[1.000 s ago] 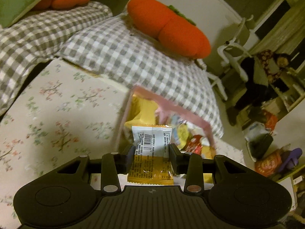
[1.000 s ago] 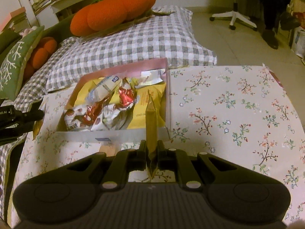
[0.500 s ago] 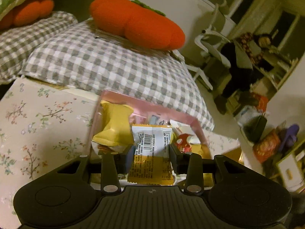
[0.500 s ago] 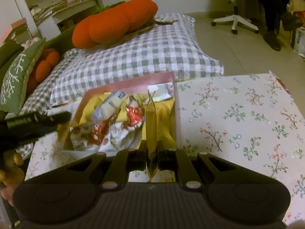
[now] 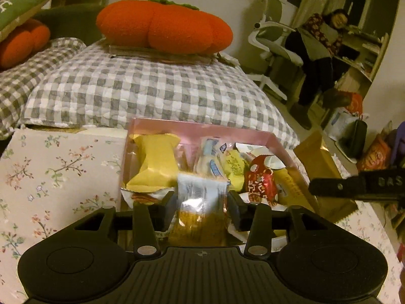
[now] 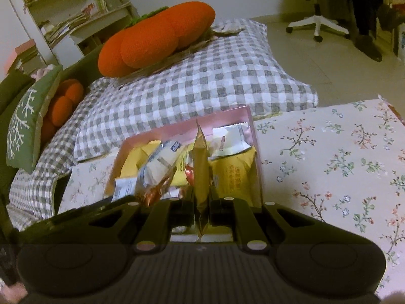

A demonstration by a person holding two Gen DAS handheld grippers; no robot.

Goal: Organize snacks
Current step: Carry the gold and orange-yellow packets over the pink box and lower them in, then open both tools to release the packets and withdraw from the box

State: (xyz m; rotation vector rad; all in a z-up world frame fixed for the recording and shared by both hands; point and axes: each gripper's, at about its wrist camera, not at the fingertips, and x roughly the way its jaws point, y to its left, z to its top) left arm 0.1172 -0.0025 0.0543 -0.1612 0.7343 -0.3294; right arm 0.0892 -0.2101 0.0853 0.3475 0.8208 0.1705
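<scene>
A pink box point(image 5: 202, 126) holding several wrapped snacks stands on the floral tablecloth point(image 5: 55, 167); it also shows in the right wrist view point(image 6: 227, 116). My left gripper point(image 5: 202, 202) is shut on a clear-and-orange snack packet point(image 5: 200, 202), held over the box's near edge. My right gripper point(image 6: 201, 207) is shut on a thin gold packet point(image 6: 201, 162), held upright, edge-on, over the box's near side. The right gripper and its gold packet point(image 5: 321, 162) show at the right in the left wrist view.
A grey checked cushion point(image 5: 152, 93) with an orange carrot plush point(image 5: 164, 27) lies just behind the table. A white office chair point(image 5: 273, 40) and a seated person point(image 5: 321, 50) are at the far right. The floral cloth stretches to the right of the box point(image 6: 341, 164).
Both grippers have moved in toward the pink box with their packets. The left one swung right so the box now lies straight ahead; the right one now hangs over it.
</scene>
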